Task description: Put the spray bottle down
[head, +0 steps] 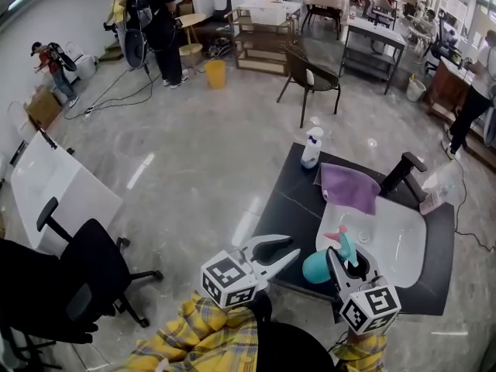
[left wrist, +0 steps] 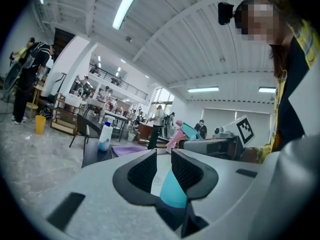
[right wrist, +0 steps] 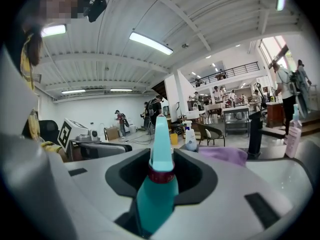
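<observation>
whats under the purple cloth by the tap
The purple cloth drapes over the far rim of the white sink and onto the black counter beside it. Only those show beneath it; anything smaller lying under the cloth is covered.

A large open hall, like a workshop or test lab: polished grey floor [head: 194, 146], long strip lights [left wrist: 127, 6], an upper gallery [right wrist: 235, 70], metal racks [head: 260, 45], work tables [head: 376, 33], a free-standing sink surface [head: 291, 200], and people [head: 159, 22] working.

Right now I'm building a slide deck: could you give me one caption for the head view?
At the sink, the right gripper holds a teal bottle; the left gripper is open beside it.
</observation>
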Tool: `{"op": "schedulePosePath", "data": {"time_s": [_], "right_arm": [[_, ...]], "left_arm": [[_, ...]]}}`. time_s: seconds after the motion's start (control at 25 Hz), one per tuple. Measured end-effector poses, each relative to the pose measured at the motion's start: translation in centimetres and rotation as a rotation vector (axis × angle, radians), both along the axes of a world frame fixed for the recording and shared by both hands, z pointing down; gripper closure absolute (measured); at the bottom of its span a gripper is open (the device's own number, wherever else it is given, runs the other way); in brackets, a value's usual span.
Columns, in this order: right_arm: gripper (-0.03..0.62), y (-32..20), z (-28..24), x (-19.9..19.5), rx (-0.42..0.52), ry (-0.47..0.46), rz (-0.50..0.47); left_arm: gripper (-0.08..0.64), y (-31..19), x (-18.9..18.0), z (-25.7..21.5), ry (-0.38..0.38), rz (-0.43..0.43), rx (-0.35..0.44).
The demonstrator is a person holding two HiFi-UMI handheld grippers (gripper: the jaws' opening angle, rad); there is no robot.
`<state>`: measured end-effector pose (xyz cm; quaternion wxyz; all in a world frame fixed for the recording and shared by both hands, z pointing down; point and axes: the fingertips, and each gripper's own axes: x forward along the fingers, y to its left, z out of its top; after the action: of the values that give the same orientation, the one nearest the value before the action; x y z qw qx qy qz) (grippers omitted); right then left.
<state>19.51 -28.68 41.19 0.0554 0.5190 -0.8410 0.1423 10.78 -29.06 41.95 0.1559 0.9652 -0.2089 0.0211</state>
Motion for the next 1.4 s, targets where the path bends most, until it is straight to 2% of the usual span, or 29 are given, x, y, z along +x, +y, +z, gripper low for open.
{"op": "schedulePosePath", "data": {"time_s": [0.68, 1.4], "right_arm": [[0.456, -9.6, 0.3, -2.7, 0.007, 0.053, -0.01], [0.456, -19.3, 1.8, -4.9, 0.051, 0.137, 0.001]], "left_arm": [[0.483, -8.2, -3.2, 0.4, 0.002, -0.02, -0.018], [0.483, -15.3, -5.4, 2.4, -0.012, 0.005, -0.033]]}}
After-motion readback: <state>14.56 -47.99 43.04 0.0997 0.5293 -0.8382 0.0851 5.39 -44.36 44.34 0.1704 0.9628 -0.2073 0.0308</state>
